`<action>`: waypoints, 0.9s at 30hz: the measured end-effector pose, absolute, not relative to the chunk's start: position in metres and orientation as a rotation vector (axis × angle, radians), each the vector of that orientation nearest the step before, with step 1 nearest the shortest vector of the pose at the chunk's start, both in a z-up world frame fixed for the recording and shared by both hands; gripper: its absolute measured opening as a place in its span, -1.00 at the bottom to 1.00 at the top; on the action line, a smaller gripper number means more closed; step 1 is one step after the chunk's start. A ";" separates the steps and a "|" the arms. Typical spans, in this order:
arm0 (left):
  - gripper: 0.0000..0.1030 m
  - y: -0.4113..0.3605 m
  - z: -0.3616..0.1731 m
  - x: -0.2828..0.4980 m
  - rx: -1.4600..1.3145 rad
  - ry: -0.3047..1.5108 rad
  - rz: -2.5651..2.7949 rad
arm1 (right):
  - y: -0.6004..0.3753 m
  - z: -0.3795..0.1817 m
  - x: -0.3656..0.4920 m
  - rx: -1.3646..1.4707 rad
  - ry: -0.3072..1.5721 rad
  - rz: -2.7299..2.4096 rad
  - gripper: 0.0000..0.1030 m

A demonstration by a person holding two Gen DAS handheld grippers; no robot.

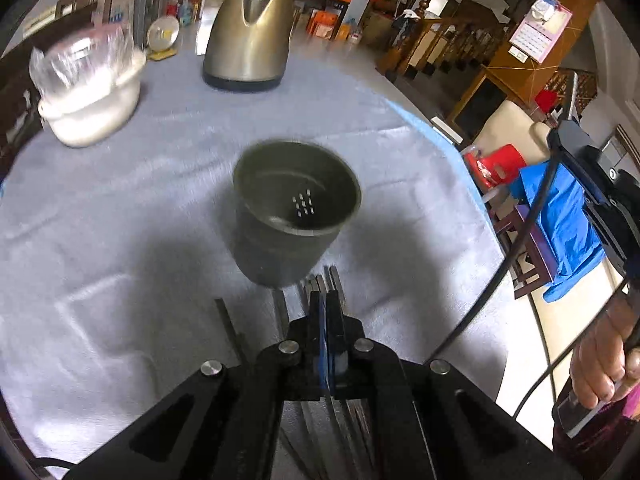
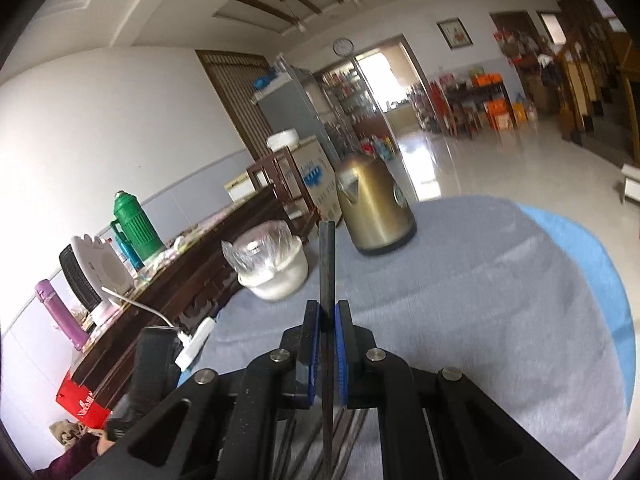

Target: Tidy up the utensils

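Right tongs [image 2: 328, 316] clamp chopstick [image 2: 327, 264] — upright.

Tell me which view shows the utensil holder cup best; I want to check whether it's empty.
The left wrist view: the dark metal cup stands upright mid-table, its open mouth towards the camera, and no utensils show inside, only drain slots. The right wrist view does not show the cup at all.

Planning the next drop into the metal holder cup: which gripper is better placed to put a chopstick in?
Probably the right gripper: it is shut on a dark chopstick. The left gripper faces the holder cup, but its pads look closed on nothing, the other chopsticks lying below.
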State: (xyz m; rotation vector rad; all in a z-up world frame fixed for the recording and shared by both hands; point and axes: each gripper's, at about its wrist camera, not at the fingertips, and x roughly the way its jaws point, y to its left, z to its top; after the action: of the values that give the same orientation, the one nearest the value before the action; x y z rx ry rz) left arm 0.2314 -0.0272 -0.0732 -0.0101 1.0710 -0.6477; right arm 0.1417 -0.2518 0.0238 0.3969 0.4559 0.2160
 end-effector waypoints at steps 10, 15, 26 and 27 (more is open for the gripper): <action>-0.84 -0.046 -0.138 0.266 -0.047 1.321 -0.588 | -0.253 0.013 0.138 0.418 0.487 0.215 -0.84; -0.51 -0.059 -0.151 0.276 -0.059 1.350 -0.570 | -0.261 0.006 0.138 0.437 0.498 0.212 -0.84; -0.85 -0.066 -0.161 0.283 -0.112 1.341 -0.556 | -0.263 -0.002 0.139 0.456 0.514 0.211 -0.84; -0.86 -0.065 -0.159 0.281 -0.104 1.325 -0.550 | -0.263 0.000 0.139 0.453 0.510 0.208 -0.84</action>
State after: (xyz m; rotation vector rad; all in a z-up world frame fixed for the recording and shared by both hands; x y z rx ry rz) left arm 0.2815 -0.0653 -0.1590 -0.1040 1.3246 -0.5499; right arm 0.1389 -0.2632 -0.0003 0.4532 0.5105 0.2081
